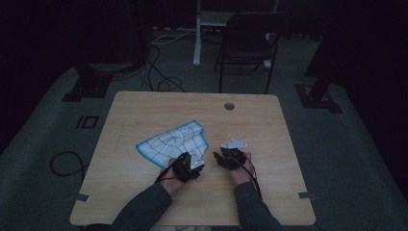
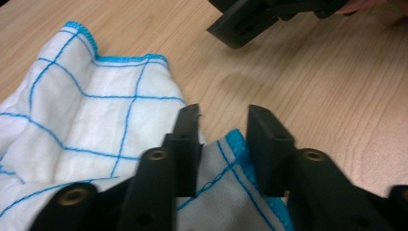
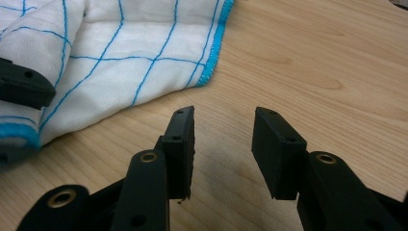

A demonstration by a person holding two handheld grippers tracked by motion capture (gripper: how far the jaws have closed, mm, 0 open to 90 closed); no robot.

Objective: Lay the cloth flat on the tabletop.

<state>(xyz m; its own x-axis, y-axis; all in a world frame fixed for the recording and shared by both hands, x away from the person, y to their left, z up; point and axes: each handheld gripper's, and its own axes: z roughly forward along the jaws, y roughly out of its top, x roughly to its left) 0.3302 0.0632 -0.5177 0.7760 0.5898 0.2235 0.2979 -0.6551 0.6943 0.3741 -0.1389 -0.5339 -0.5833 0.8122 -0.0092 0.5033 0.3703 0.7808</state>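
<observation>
From above, your white cloth with blue grid lines and a blue hem [image 1: 172,143] lies crumpled mid-worktop [image 1: 144,106], both grippers at its near edge. Your left gripper [image 2: 222,126] view adds more — a hemmed corner sits between its parted fingers, unclamped. Your right gripper [image 3: 223,127] hovers released over bare wood — the cloth just beside it.

High view down over the whole table [image 1: 144,103]; both gripper views close, low, sharing the cloth [image 1: 173,142].
</observation>
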